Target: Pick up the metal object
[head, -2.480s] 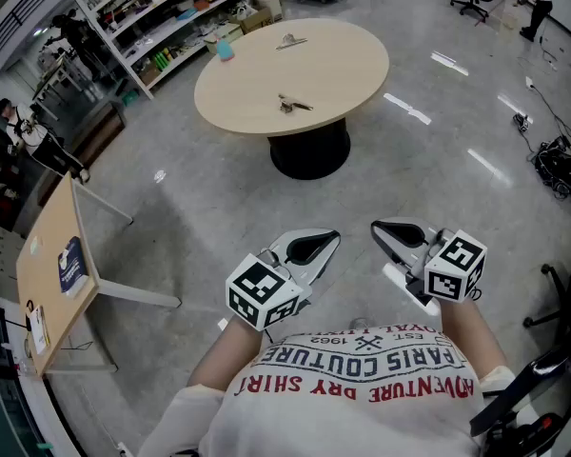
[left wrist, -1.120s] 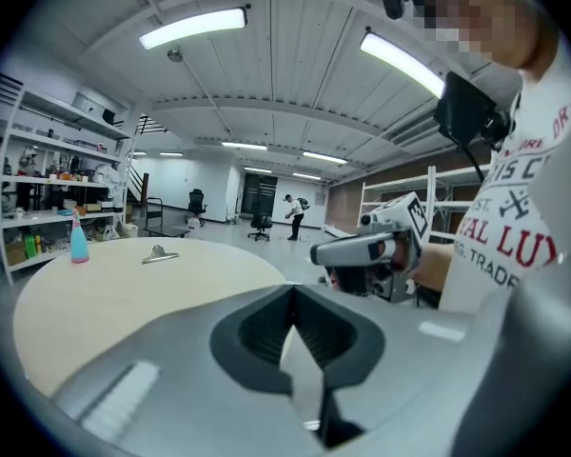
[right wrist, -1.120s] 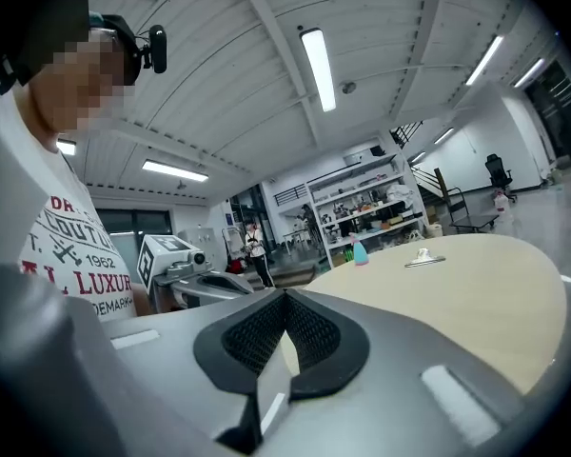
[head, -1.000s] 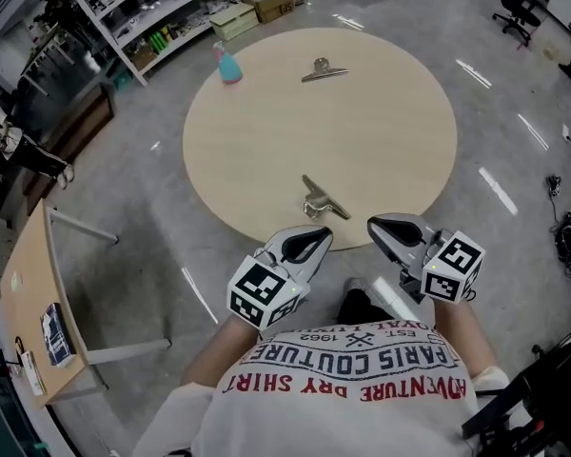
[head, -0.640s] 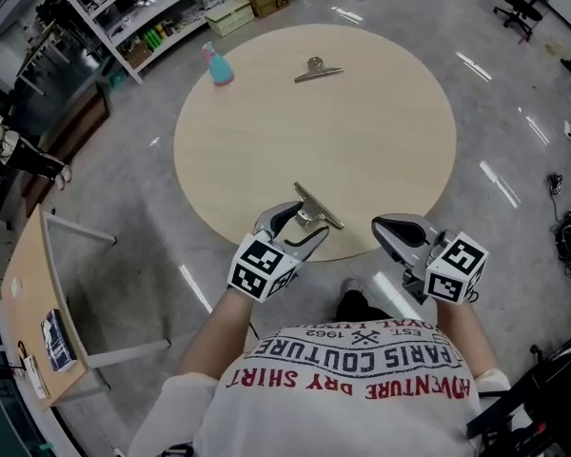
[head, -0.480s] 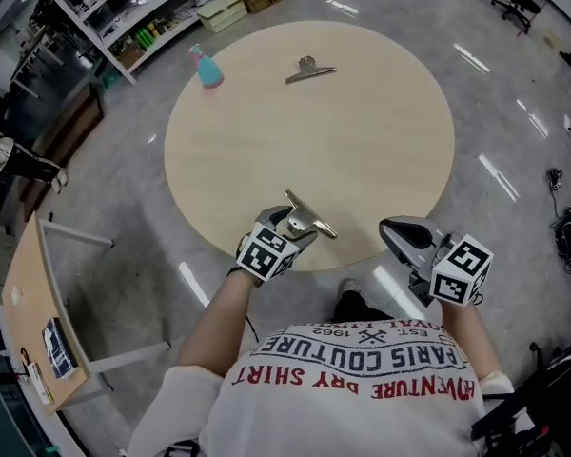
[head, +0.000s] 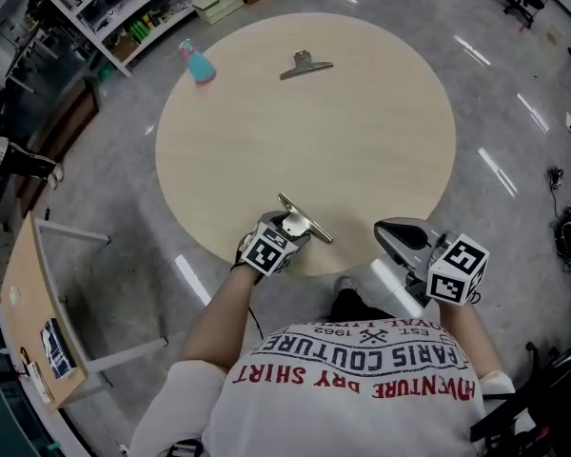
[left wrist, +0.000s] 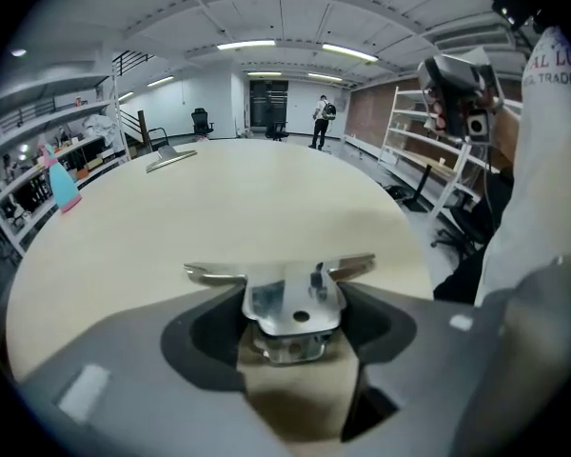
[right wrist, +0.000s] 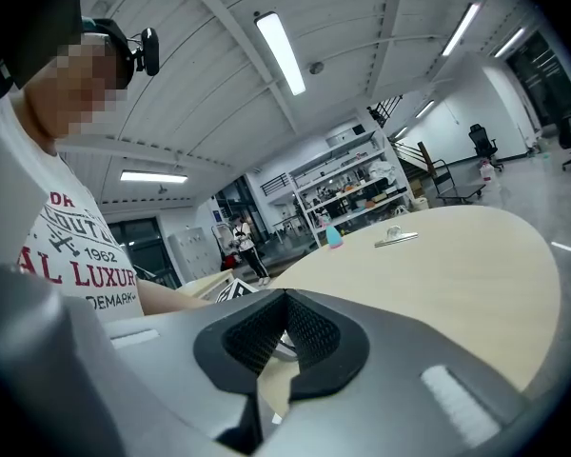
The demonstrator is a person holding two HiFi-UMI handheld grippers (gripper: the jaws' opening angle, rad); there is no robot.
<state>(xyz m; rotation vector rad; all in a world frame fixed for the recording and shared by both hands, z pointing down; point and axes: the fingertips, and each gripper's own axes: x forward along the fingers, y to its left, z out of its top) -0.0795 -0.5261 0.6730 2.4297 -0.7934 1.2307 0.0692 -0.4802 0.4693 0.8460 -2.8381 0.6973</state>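
Now the grasp itself is in hand: the left hand-held gripper (left wrist: 295,298) is tipped down at the 6 o'clock edge of the round tabletop (head: 362,131), its jaws just opened wide. The metal clip (head: 303,223) lies flat between them, and the pads are not yet pressing on it. The next move, as I judge it, is to settle low enough to catch the clip's raised middle, close squarely on it, and only then lift. The right hand-held gripper (right wrist: 284,298) waits shut and empty off the rim at about 5 o'clock.
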